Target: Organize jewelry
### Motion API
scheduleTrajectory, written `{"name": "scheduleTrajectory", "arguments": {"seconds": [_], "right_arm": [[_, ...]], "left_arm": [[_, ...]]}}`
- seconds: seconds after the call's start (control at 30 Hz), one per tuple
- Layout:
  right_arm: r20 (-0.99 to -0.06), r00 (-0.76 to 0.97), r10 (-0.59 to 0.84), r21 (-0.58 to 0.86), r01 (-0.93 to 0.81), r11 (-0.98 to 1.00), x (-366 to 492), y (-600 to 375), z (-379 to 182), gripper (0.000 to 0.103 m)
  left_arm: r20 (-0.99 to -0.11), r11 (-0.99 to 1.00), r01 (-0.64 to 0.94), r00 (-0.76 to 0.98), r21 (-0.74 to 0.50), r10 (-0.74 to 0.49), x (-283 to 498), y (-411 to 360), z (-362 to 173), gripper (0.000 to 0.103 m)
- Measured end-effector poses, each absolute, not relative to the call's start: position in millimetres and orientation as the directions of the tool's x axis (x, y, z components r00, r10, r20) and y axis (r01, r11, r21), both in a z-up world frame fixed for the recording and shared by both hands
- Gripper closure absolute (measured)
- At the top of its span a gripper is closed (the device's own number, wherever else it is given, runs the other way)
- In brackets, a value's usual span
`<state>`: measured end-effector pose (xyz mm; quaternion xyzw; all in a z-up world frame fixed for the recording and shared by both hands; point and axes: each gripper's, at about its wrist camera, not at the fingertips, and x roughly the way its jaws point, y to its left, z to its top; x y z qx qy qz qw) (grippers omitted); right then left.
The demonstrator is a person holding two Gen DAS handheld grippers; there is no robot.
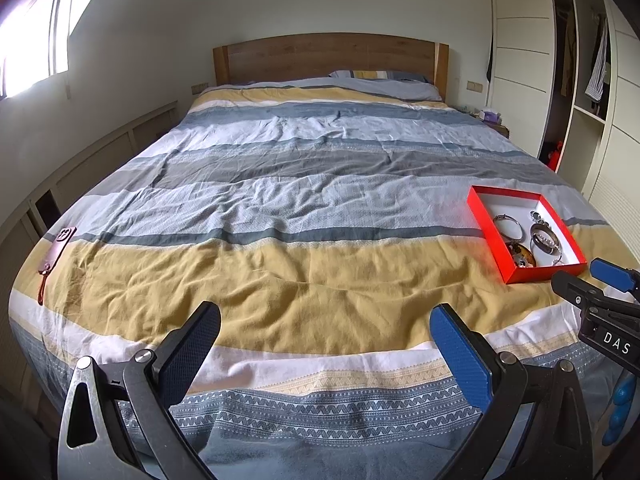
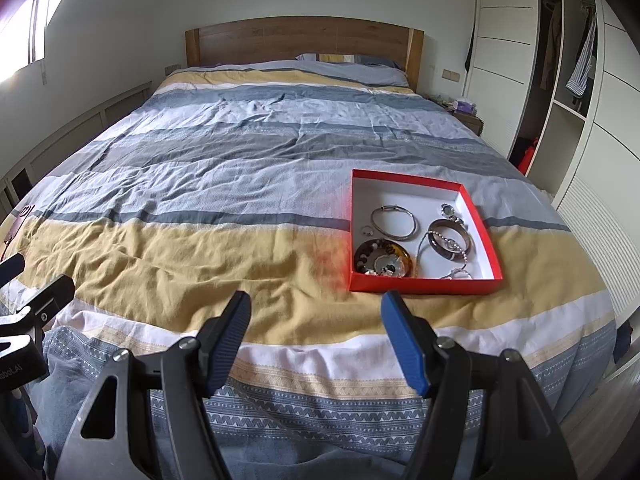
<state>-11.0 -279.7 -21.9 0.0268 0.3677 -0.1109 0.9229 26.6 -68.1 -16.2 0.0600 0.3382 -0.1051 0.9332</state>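
A wide bed [image 2: 240, 160] filled both views, spread with a rumpled cotton duvet in broad bands of blue, grey, white and mustard yellow, its hanging edge printed with small zigzag rows. Behind it stood a flat wooden headboard [image 2: 304, 40] with a gently curved top, and a striped pillow [image 2: 352, 65] lay against it. Along the right side ran a white built-in wardrobe [image 2: 504, 52] with smooth panelled doors and an open bay where clothes hung. On the yellow band near the bed's right side sat a shallow square cardboard box [image 2: 424, 283], glossy red outside and matte white inside, holding the jewelry: a thin silver bangle [image 2: 394, 222], a broad dark bangle [image 2: 450, 240], a round tortoiseshell-brown dish [image 2: 384, 258] piled with beads and small pieces, a fine beaded chain [image 2: 452, 245] and a small scalloped metal charm [image 2: 449, 211]. The box lay just ahead and slightly right of the right tongs [image 2: 316, 340], whose ribbed blue pads on black angular arms stood well apart with nothing between them, over the yellow-and-white edge of the duvet. The left tongs [image 1: 324, 344] likewise hung wide apart and empty over the yellow band, well left of the box [image 1: 520, 276]. At the far left edge of the bed lay a flat reddish-brown phone case [image 1: 58, 242] with a strap [image 1: 43, 284] trailing from it.
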Motion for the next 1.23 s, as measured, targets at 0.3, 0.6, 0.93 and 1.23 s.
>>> {"name": "scheduleTrajectory", "arguments": {"seconds": [0.3, 0.6, 0.93, 1.23], "right_arm": [[-0.682, 0.706, -0.189, -0.042, 0.221, 0.974, -11.6, -277.2, -22.3, 0.037], [-0.678, 0.704, -0.209, -0.069, 0.222, 0.973, -13.7, -273.8, -19.2, 0.037], [-0.677, 0.704, -0.214, -0.070, 0.227, 0.971, -16.5, -277.2, -18.0, 0.037], [-0.679, 0.703, -0.214, -0.072, 0.226, 0.971, -16.6, -277.1, -18.1, 0.037]], "left_arm": [[-0.643, 0.970, 0.240, 0.749, 0.038, -0.160, 25.9, -66.6, -15.8, 0.001], [-0.649, 0.971, 0.235, 0.745, 0.039, -0.154, 23.1, -67.1, -15.5, 0.001], [-0.658, 0.971, 0.236, 0.737, 0.039, -0.153, 22.8, -66.5, -16.2, 0.001], [-0.672, 0.973, 0.228, 0.726, 0.033, -0.148, 27.2, -64.1, -20.4, 0.001]]}}
